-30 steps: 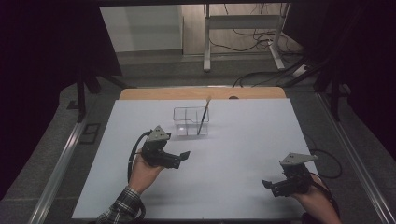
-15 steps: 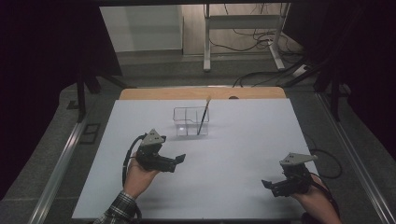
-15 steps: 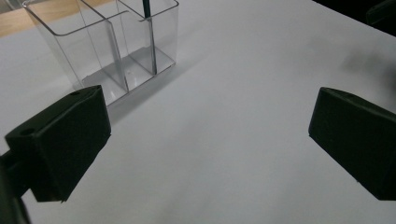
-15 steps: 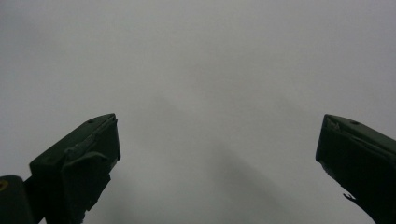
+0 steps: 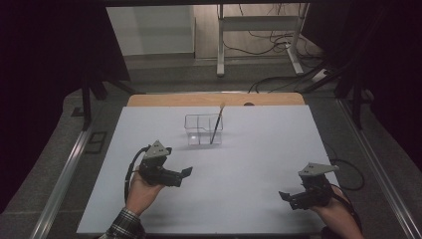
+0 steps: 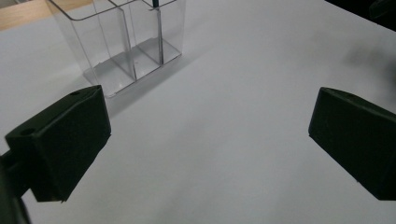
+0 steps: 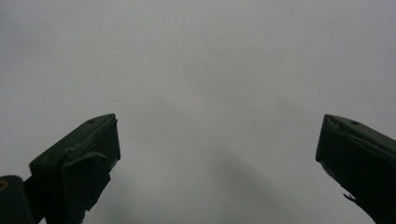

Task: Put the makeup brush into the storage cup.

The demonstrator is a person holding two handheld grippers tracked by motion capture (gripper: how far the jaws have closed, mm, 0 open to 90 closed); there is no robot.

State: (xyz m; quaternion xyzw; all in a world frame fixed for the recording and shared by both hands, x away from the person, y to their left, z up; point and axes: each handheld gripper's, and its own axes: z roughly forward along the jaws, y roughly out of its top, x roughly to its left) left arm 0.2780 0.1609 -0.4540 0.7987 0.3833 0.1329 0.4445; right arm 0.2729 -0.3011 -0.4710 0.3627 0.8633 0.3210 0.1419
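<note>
A clear plastic organizer box (image 5: pixel 203 130) with compartments stands at the middle back of the white table (image 5: pixel 259 144). A thin dark-handled brush (image 5: pixel 216 124) leans upright in its right-hand compartment. My left gripper (image 5: pixel 184 174) hovers in front of the box and to its left, apart from it, jaws open and empty. In the left gripper view the box (image 6: pixel 121 44) and the brush handle (image 6: pixel 159 28) sit ahead of the open left gripper (image 6: pixel 210 112). My right gripper (image 5: pixel 287 198) rests near the front right, open, with bare tabletop between its jaws (image 7: pixel 217 135).
A wooden strip (image 5: pixel 214 99) runs along the table's far edge. Metal rails (image 5: pixel 64 169) flank both sides. Cables and a metal stand (image 5: pixel 259 35) lie on the floor beyond. White surface stretches between the two grippers.
My left gripper has drawn back from the box, toward the person and slightly left. The right gripper has stayed put. The box and brush have not moved.
</note>
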